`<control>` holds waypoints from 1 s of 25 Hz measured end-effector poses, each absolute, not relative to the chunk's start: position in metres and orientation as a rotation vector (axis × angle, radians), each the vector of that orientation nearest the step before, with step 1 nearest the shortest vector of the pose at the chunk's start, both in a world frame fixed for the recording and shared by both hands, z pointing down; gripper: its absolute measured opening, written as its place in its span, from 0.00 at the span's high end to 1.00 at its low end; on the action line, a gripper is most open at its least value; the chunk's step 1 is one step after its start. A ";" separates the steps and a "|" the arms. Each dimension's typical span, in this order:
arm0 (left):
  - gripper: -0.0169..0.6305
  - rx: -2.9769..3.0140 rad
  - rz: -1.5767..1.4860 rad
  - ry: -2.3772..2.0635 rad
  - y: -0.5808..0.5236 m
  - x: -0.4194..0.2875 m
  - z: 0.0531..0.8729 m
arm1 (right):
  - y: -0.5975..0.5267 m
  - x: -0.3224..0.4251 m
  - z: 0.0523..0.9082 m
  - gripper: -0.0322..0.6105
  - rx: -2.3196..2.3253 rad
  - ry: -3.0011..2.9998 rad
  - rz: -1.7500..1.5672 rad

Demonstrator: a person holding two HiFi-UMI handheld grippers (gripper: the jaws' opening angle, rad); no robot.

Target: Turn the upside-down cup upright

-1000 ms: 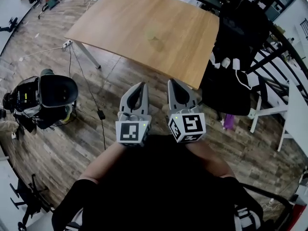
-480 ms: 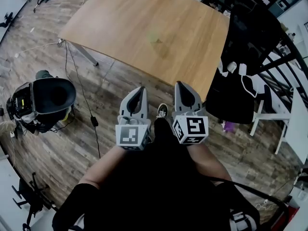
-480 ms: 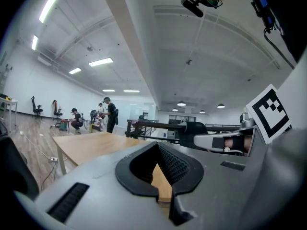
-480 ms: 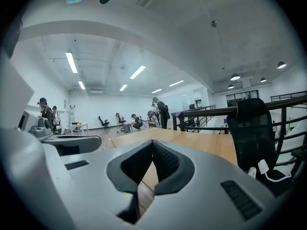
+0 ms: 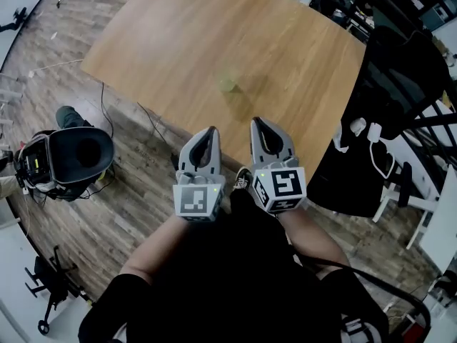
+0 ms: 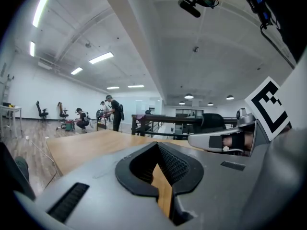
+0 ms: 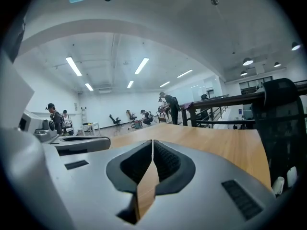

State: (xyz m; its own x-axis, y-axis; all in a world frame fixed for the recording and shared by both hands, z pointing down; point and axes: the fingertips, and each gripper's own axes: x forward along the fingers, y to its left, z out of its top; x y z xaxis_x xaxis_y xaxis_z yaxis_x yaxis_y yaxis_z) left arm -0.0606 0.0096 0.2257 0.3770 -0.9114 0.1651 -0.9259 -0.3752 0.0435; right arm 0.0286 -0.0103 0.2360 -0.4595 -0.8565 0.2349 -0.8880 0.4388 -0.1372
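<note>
A small pale green cup (image 5: 228, 84) stands on the wooden table (image 5: 178, 41), near the middle of its near half; it is too small and blurred to tell which way up it is. My left gripper (image 5: 209, 131) and right gripper (image 5: 258, 124) are side by side just short of the table's near edge, both shut and empty, pointing at the table. In the left gripper view the shut left gripper (image 6: 156, 145) hides the cup, with the tabletop (image 6: 81, 145) beyond. The right gripper view shows the same: shut right gripper (image 7: 152, 142), tabletop (image 7: 211, 143) ahead.
A black chair (image 5: 400, 84) draped with white cables stands at the table's right. On the floor at the left lies a black helmet-like device (image 5: 75, 148), with cables (image 5: 121, 131) near the table leg. Several people (image 6: 112, 113) are far off across the room.
The table has come nearer and now fills more of the head view. Both grippers have advanced together up to its near edge, still shut and side by side.
</note>
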 end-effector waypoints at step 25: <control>0.96 2.220 0.160 -1.742 -0.175 -0.148 0.427 | -0.207 -0.061 0.404 0.38 1.063 -2.651 0.276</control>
State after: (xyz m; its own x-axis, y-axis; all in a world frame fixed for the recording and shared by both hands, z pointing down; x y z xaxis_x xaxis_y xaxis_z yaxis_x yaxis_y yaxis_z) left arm -0.1482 -0.1751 0.4268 0.2525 -0.9269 0.2777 -0.9619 -0.2095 0.1757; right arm -0.0607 -0.2065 0.4040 -0.6936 -0.6464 0.3181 -0.6980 0.7122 -0.0746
